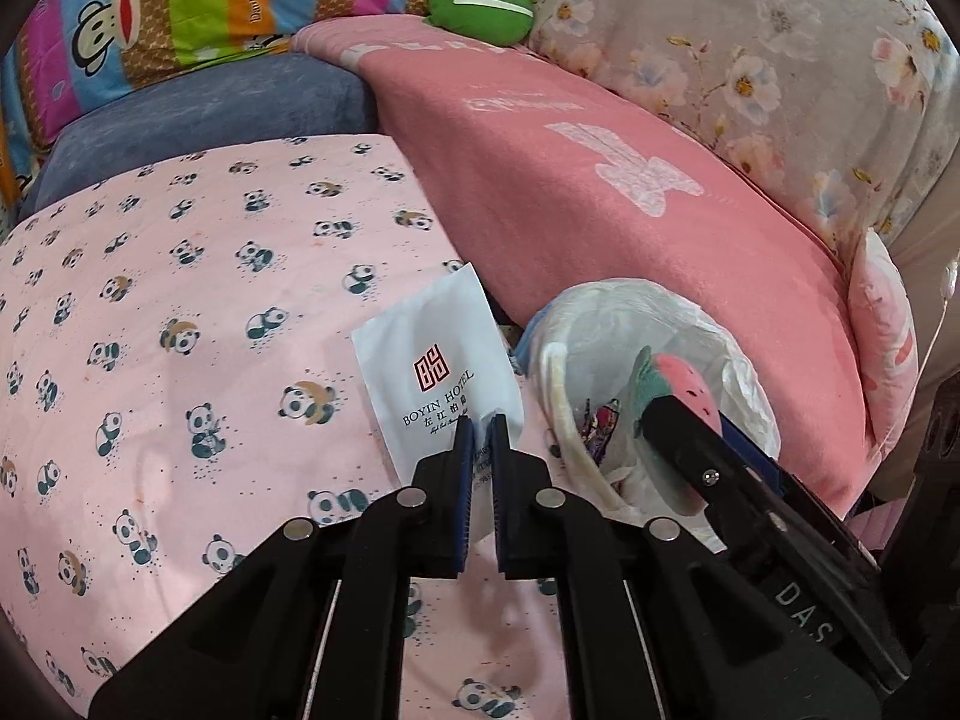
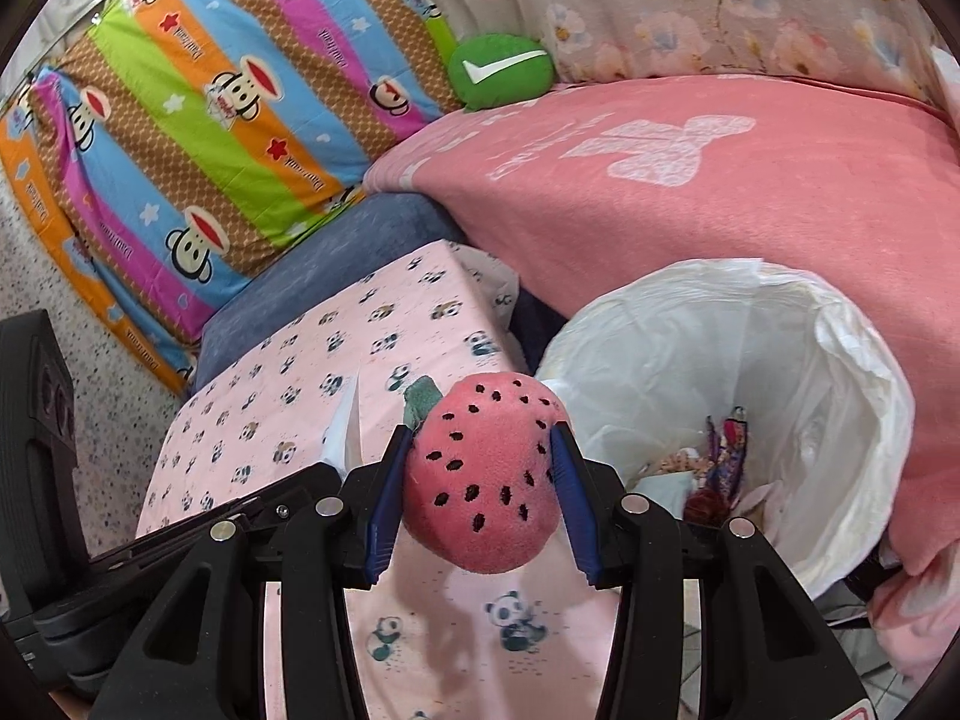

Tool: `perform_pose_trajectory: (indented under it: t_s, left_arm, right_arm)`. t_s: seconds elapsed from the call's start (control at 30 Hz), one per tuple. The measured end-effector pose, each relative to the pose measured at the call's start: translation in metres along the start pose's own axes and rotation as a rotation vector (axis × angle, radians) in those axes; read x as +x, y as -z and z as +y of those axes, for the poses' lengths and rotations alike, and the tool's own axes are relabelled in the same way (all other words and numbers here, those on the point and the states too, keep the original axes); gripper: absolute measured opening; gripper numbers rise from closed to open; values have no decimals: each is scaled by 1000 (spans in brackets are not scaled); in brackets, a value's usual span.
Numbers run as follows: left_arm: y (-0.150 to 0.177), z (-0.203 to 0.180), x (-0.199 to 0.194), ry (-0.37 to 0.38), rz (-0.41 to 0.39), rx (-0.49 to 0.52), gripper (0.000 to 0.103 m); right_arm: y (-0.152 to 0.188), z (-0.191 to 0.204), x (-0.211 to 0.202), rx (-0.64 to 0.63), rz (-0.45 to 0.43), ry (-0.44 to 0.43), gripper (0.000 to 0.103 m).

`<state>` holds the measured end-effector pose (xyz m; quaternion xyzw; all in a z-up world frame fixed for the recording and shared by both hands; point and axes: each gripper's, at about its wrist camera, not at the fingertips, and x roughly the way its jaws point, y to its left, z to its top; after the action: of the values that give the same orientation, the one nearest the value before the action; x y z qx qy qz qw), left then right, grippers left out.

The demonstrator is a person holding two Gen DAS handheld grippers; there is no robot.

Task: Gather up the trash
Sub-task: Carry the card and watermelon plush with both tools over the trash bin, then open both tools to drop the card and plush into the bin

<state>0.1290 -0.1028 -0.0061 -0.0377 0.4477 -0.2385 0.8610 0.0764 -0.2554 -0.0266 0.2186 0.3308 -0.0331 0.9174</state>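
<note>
The left gripper [image 1: 480, 426] has its two blue-padded fingers pinched nearly together on the lower edge of a white paper sachet [image 1: 435, 366] printed with a red emblem and the words "BOYIN HOTEL"; the sachet stands up from the fingers, tilted a little, above the pink panda-print sheet [image 1: 180, 312] that covers the surface below. Just to the right of it, the right gripper [image 2: 480, 468] holds a pink plush strawberry [image 2: 486, 480] with black seed marks and a green felt leaf; its fingers stand about half open, pressed into the toy's soft sides so the fabric bulges between them. From the left wrist view, the strawberry [image 1: 678, 387] and the right gripper's dark body show over the near rim of the bin. That bin [image 2: 840, 396], lined with a white plastic bag, sits beside the panda sheet and against a pink blanket [image 2: 720, 210] with a pale pattern; some colourful wrappers [image 2: 726, 450] lie at its bottom. Further back there is a blue cushion [image 1: 210, 102], a striped cartoon-monkey pillow [image 2: 210, 120], a small green plush [image 2: 504, 72] with a white tick mark, and a floral quilt [image 1: 780, 60].
</note>
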Motion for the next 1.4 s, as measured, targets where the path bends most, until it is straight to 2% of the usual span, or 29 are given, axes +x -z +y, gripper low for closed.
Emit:
perform_pose_trajectory:
  t_s: [0.3, 0.5, 0.6, 0.63, 0.67, 0.73, 0.93, 1.13, 1.2, 1.27, 1.4]
  left_arm:
    - [-7, -69, 2, 65, 0, 116, 5]
    - [-10, -102, 8, 125, 2, 173, 6]
    - [-13, -108, 15, 175, 15, 156, 10]
    - [-15, -108, 17, 178, 16, 145, 17]
    - [-16, -107, 18, 174, 9, 138, 28]
    - [-18, -104, 18, 155, -8, 130, 36]
    - [-17, -90, 20, 111, -9, 118, 36]
    - [-9, -74, 19, 41, -20, 118, 42]
    - [-7, -68, 19, 26, -20, 114, 45]
    - [-5, -62, 18, 12, -24, 104, 52]
    - [0, -52, 17, -23, -31, 102, 53]
  right_arm:
    - [-9, -50, -28, 69, -51, 52, 45]
    - [-13, -80, -42, 110, -77, 90, 45]
    - [-14, -90, -47, 123, -86, 103, 45]
    - [-14, -93, -48, 127, -88, 107, 45]
    - [-14, -95, -48, 129, -90, 109, 45]
    - [-15, -98, -49, 131, -92, 113, 45]
    - [-18, -98, -41, 124, -87, 116, 47]
    - [-17, -87, -31, 92, -67, 115, 52]
    - [-17, -84, -29, 81, -67, 115, 52]
    - [-17, -81, -26, 70, -62, 113, 53]
    - [-18, -77, -23, 60, -59, 113, 54]
